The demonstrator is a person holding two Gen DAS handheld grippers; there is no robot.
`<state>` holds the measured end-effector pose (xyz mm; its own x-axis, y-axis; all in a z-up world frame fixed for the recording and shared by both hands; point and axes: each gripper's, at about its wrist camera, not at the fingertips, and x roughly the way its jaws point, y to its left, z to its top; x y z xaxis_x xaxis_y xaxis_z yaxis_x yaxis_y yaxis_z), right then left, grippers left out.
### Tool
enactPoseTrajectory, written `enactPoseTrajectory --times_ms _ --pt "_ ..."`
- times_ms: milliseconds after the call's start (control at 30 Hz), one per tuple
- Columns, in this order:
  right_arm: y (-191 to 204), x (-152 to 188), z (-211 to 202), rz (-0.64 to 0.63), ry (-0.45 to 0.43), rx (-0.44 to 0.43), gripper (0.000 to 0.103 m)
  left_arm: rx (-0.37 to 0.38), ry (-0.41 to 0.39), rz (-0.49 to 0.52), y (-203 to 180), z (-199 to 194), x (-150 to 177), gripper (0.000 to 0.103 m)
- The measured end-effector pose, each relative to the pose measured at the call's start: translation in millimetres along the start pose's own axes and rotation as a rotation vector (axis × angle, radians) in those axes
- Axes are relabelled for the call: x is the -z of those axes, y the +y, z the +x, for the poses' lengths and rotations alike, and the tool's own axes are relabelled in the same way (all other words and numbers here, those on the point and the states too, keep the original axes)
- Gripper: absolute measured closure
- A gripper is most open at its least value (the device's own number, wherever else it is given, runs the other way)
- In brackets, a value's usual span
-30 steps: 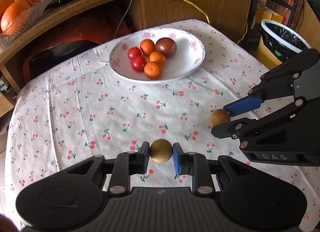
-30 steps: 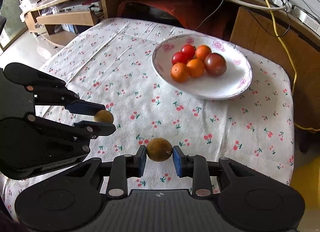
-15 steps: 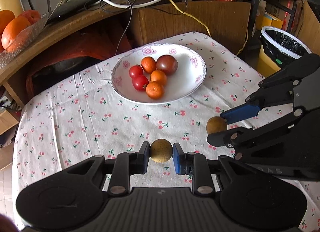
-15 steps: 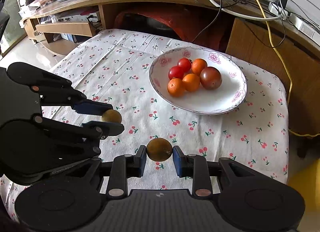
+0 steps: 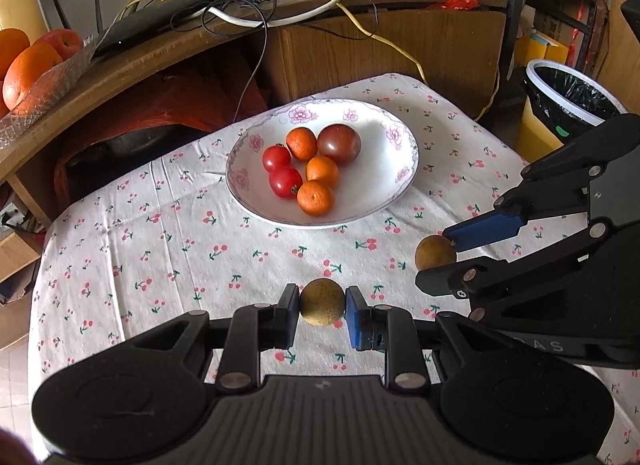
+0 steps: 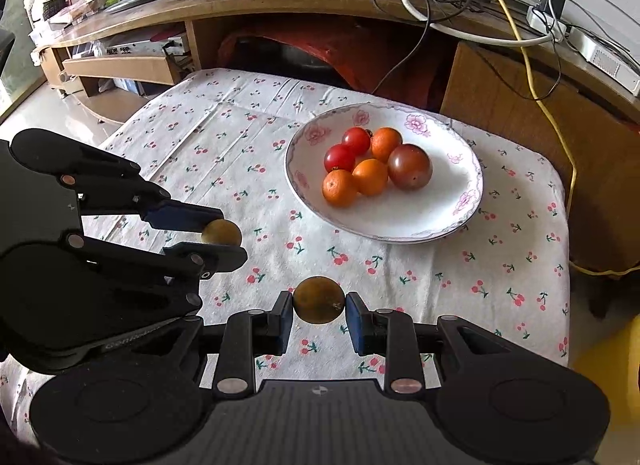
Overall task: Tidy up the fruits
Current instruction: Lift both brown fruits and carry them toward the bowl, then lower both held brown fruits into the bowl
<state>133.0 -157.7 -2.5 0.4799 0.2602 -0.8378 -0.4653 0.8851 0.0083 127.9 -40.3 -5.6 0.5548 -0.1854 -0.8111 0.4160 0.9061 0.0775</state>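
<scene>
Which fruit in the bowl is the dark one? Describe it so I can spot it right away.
Find the white floral-rimmed bowl on the cherry-print tablecloth. Six round fruits cluster inside it: two red tomatoes, three small orange citrus fruits, and the dark maroon-brown tomato. It is the largest and darkest, sitting at the cluster's right edge in the right wrist view.

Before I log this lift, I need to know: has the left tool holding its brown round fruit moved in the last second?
Yes. The left tool has risen and pulled back: the white floral bowl now looks smaller and farther.
</scene>
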Motion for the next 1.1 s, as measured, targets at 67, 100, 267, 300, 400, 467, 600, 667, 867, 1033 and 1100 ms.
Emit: enactPoseTrajectory --times_ms 67,100,267,300,400,467,600,667,867,1033,1100 --pt "-2 -1 0 0.006 -0.004 0.002 0.079 0.000 -0.003 0.000 0 1 -2 0.070" --pt "-3 -1 0 0.007 -0.006 0.004 0.079 -0.001 -0.005 0.002 0 1 -4 0.070" --pt "-7 -5 4 0.014 -0.009 0.011 0.079 -0.006 -0.005 0.009 0 7 -9 0.070" --pt "-8 -5 5 0.015 -0.009 0.012 0.079 -0.008 -0.005 0.011 0 8 -10 0.070" --pt "-11 -8 7 0.020 -0.010 0.016 0.079 -0.012 -0.005 0.010 1 12 -14 0.070" --pt "-13 -9 8 0.022 -0.013 0.017 0.079 -0.017 -0.006 0.012 2 14 -16 0.070" --pt "-16 -12 10 0.027 -0.017 0.023 0.079 -0.025 -0.007 0.008 3 18 -20 0.070" --pt "-18 -14 10 0.033 -0.020 0.025 0.079 -0.026 -0.008 0.005 4 19 -22 0.070" --pt "-28 -26 18 0.045 -0.039 0.054 0.079 -0.045 -0.016 -0.005 10 32 -37 0.070" --pt "-38 -37 30 0.063 -0.061 0.073 0.079 -0.058 -0.008 -0.037 17 48 -49 0.070" --pt "-41 -41 34 0.071 -0.069 0.078 0.079 -0.062 0.000 -0.034 16 55 -52 0.070"
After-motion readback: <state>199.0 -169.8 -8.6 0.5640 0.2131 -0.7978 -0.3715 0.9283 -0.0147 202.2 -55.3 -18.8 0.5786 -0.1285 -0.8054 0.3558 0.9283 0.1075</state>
